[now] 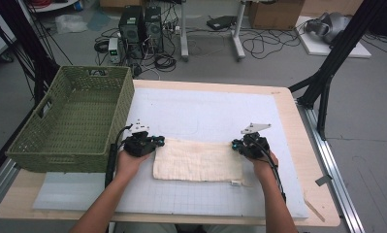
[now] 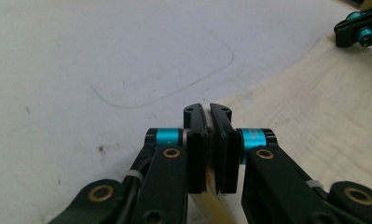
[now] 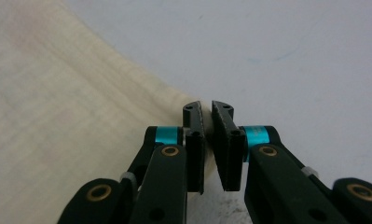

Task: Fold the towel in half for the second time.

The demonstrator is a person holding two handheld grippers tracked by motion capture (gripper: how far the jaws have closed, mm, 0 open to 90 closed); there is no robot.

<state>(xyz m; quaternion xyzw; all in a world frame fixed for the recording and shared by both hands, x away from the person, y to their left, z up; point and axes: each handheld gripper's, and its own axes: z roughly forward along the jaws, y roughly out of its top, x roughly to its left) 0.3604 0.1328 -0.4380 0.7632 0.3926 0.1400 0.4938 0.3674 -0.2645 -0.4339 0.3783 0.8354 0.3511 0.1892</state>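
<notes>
Now, with your left hand-held gripper [image 2: 210,142] and right hand-held gripper [image 3: 211,142] each pinched shut on a far corner of the cream rectangular cloth [image 1: 199,160] lying flat on the desk's white mat [image 1: 205,114], lift both evenly, keeping the edge taut.

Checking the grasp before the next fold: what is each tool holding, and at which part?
Both hold the cream cloth: the left tool is shut on its far left corner, the right tool on its far right corner.

Each hand-held gripper, left [image 1: 152,144] and right [image 1: 240,145], pinches a far corner of the cream towel [image 1: 199,161].
</notes>
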